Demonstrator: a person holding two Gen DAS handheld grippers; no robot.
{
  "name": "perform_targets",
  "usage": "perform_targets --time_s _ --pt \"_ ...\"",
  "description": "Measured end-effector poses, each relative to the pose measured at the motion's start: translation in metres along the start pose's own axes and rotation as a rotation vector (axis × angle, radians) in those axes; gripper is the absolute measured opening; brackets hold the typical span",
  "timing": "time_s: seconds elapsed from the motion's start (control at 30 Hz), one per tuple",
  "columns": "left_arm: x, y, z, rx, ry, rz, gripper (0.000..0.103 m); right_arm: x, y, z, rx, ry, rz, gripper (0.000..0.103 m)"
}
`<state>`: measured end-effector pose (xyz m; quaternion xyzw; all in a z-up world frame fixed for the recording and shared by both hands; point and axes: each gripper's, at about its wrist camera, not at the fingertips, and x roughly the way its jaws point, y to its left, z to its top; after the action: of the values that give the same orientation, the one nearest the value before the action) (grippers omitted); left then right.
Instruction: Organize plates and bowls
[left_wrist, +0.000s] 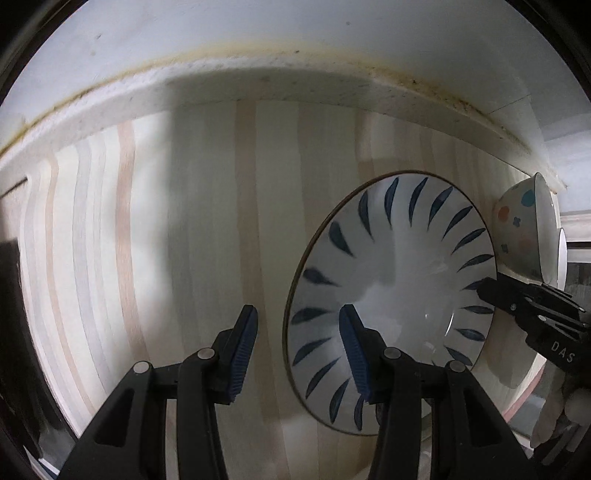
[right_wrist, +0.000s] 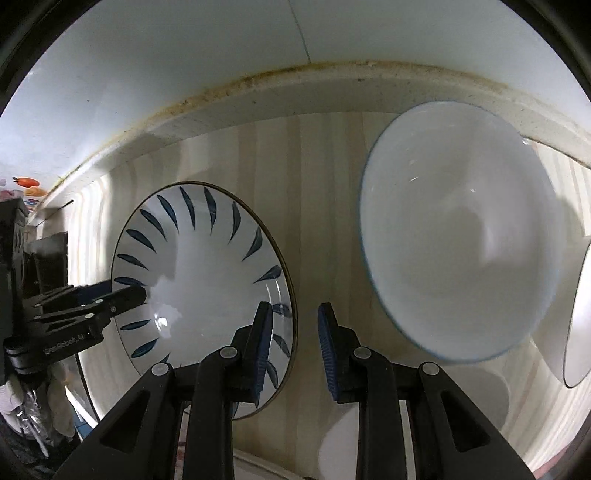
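Observation:
A white plate with blue leaf marks lies on the striped wooden counter; it also shows in the right wrist view. My left gripper is open, its jaws straddling the plate's left rim, nothing gripped. My right gripper is open and straddles the plate's right rim. A spotted bowl sits right of the plate; its white inside with a blue rim fills the right wrist view. Each gripper shows in the other's view, the right and the left.
A white wall with a stained raised ledge runs behind the counter. Another white dish sits at the far right edge. Dark objects stand at the counter's left end.

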<state>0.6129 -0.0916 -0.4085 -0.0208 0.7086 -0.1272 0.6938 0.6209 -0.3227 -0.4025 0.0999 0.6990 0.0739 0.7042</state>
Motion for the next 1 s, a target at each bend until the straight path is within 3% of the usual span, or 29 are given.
perform_targets --time_s 0.07,0.1,0.13,0.4,0.67,1.0 --pt "0.0 -0.003 0.001 0.021 -0.005 0.006 0.028 0.001 0.001 0.0 -0.01 -0.007 -0.005 0.023" --pt "-0.001 -0.005 0.001 0.021 -0.007 -0.003 0.026 0.003 0.002 0.002 -0.012 -0.007 -0.011 0.02" --pt "-0.002 -0.005 0.001 0.02 -0.009 0.008 0.025 0.002 0.002 0.002 -0.024 -0.011 -0.009 0.014" --pt "-0.006 0.014 -0.012 0.016 -0.009 0.04 0.025 0.011 0.027 -0.001 -0.09 0.029 0.04 0.014" --pt "-0.004 0.018 -0.009 -0.003 -0.011 -0.004 0.028 0.025 0.024 0.007 -0.078 0.104 0.088 0.017" --pt "-0.009 0.016 -0.016 -0.009 -0.036 0.005 0.026 0.021 0.015 0.003 -0.039 0.064 0.12 0.018"
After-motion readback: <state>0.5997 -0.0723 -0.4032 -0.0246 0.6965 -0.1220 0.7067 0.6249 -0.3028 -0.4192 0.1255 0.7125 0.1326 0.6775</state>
